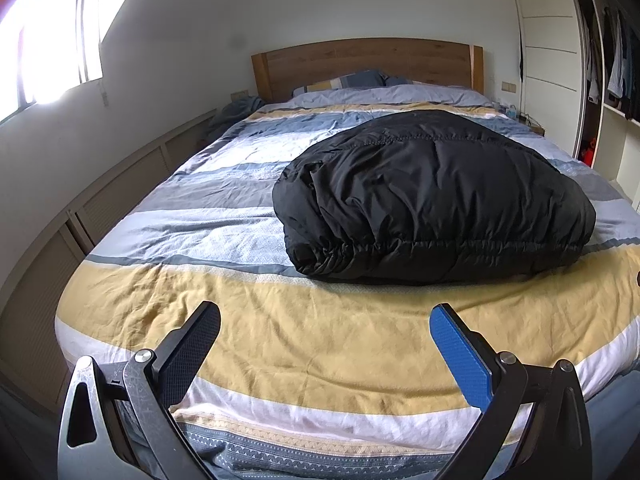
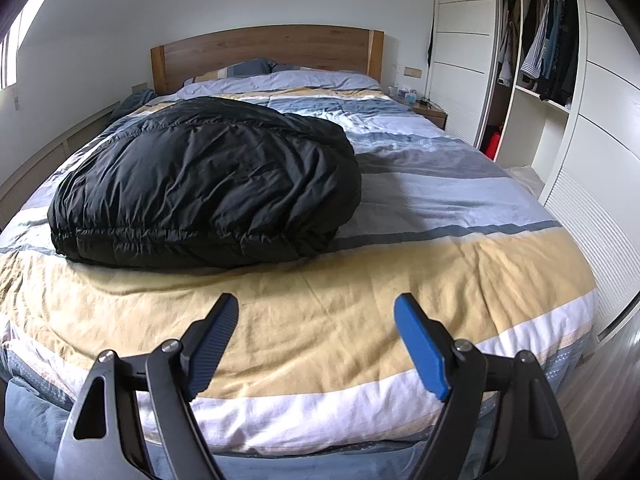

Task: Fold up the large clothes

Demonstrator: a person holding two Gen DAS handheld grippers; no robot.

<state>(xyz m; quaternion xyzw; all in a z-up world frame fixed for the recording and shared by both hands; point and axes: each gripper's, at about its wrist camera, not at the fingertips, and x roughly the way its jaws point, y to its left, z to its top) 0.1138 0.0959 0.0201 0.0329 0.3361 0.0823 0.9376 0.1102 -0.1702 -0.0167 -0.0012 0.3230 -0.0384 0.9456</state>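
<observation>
A black puffy down jacket (image 1: 432,196) lies in a folded bundle on the striped duvet of the bed (image 1: 280,344), its elastic hem facing me. It also shows in the right wrist view (image 2: 208,184), to the left of centre. My left gripper (image 1: 325,316) is open and empty, held above the yellow stripe near the foot of the bed, short of the jacket. My right gripper (image 2: 316,308) is open and empty too, over the same yellow stripe (image 2: 320,280), to the right of the jacket.
A wooden headboard (image 1: 368,64) and pillows (image 2: 280,78) are at the far end. A window (image 1: 44,48) and low wall cabinets (image 1: 120,196) run along the left. An open wardrobe (image 2: 548,48) with hanging clothes and a bedside table (image 2: 430,114) stand on the right.
</observation>
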